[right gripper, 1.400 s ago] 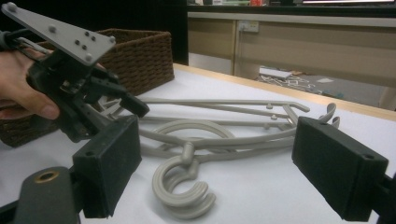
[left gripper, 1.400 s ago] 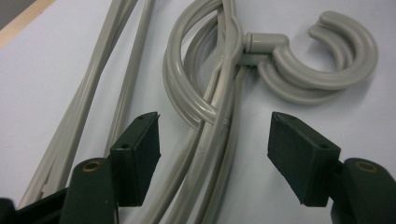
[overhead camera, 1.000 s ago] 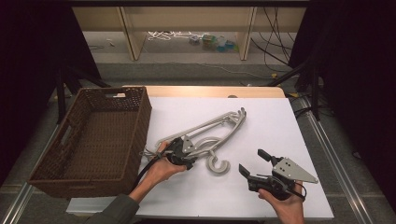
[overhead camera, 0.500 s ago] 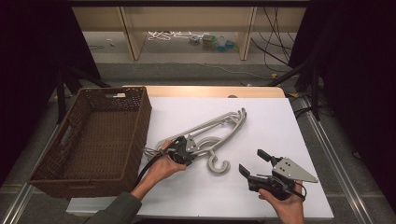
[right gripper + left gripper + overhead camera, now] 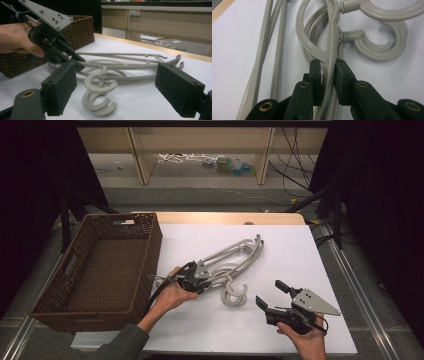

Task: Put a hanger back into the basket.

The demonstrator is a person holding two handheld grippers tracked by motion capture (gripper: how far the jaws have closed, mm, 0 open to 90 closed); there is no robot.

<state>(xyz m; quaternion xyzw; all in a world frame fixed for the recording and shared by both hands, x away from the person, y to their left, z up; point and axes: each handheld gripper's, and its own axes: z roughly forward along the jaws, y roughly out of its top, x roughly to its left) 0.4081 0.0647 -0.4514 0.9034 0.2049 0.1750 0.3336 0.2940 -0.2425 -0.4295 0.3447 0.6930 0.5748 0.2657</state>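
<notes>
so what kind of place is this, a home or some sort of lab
Most likely a lab or recording workspace, not a home. A white table stands between dark curtains, loose cables trail on the floor behind, and a person works handheld grippers on grey hangers beside a wicker basket.

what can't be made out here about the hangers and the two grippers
- How many hangers are stacked: in the high view they overlap and are too small to count.
- Whether the left gripper fully pinches the hanger bar: in the left gripper view the contact is hard to judge.
- Basket near wall inside: hidden by its own rim in the high view.
- Right gripper: jaw bases cut off by the bottom edge of its view.
</notes>
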